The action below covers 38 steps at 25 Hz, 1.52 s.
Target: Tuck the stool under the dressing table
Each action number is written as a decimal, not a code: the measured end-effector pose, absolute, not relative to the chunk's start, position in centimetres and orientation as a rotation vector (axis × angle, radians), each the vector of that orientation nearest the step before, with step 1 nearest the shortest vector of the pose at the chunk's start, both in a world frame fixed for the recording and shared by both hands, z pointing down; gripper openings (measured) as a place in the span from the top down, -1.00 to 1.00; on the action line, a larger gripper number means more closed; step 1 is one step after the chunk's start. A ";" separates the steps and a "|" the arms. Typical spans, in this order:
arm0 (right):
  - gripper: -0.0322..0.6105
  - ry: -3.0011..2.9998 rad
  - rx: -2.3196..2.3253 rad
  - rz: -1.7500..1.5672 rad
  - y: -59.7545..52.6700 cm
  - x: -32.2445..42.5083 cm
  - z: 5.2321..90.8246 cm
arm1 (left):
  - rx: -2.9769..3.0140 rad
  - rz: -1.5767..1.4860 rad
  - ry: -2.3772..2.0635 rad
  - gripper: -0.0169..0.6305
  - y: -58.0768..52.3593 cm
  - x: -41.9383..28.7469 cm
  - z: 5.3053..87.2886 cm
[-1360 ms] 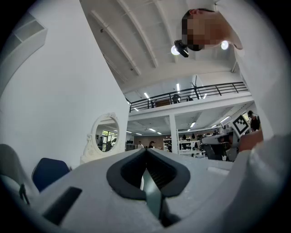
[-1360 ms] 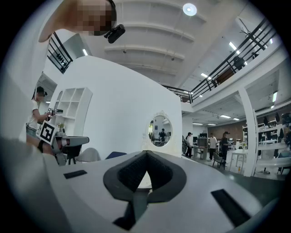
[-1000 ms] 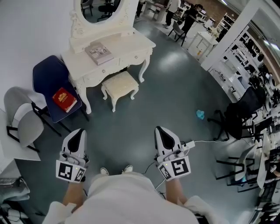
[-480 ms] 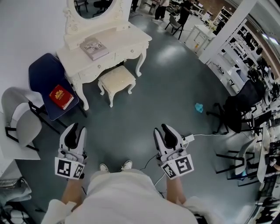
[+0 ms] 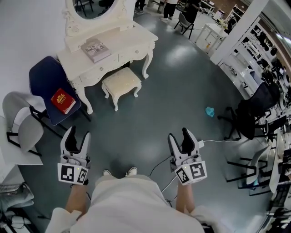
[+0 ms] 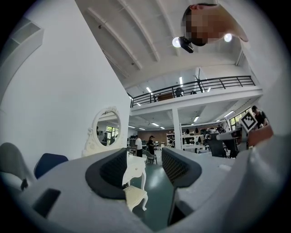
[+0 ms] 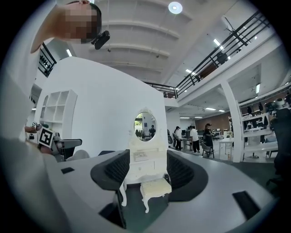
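A cream padded stool [image 5: 121, 84] stands on the grey floor just in front of the white dressing table [image 5: 136, 43], mostly out from under it. The table carries an oval mirror [image 5: 93, 9] and a magazine [image 5: 95, 49]. My left gripper [image 5: 76, 134] and right gripper [image 5: 179, 134] hang low near my body, far from the stool. Their jaws have just been opening and both stand open with nothing in them. Through the left gripper's [image 6: 144, 167] gap I see the stool [image 6: 135, 196] far off. Through the right gripper's [image 7: 148, 175] gap the stool [image 7: 155, 187] and table [image 7: 145, 166] show.
A blue chair [image 5: 47, 79] with a red book [image 5: 62, 101] stands left of the table, and a grey chair [image 5: 22, 123] nearer me. A white cable [image 5: 218, 141] and a teal scrap [image 5: 209, 110] lie on the floor at right. Black office chairs [image 5: 250, 113] crowd the right side.
Both grippers' jaws went from shut to open. The right gripper moved to the right and slightly down in the head view; the left one shifted only a little.
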State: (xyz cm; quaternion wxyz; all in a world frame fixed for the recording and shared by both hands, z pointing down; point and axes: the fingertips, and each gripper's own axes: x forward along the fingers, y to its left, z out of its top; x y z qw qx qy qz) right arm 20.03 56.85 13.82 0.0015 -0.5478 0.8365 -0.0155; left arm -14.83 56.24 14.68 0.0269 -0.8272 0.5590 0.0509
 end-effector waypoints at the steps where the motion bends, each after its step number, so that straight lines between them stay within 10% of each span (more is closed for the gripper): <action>1: 0.15 2.631 -1.712 -0.057 56.6 20.3 14.3 | -2.552 0.153 1.725 0.22 55.9 -14.3 14.8; 38: 0.16 2.946 -1.575 -0.328 7.9 15.1 20.7 | -2.808 -0.020 1.756 0.22 7.9 -10.9 26.2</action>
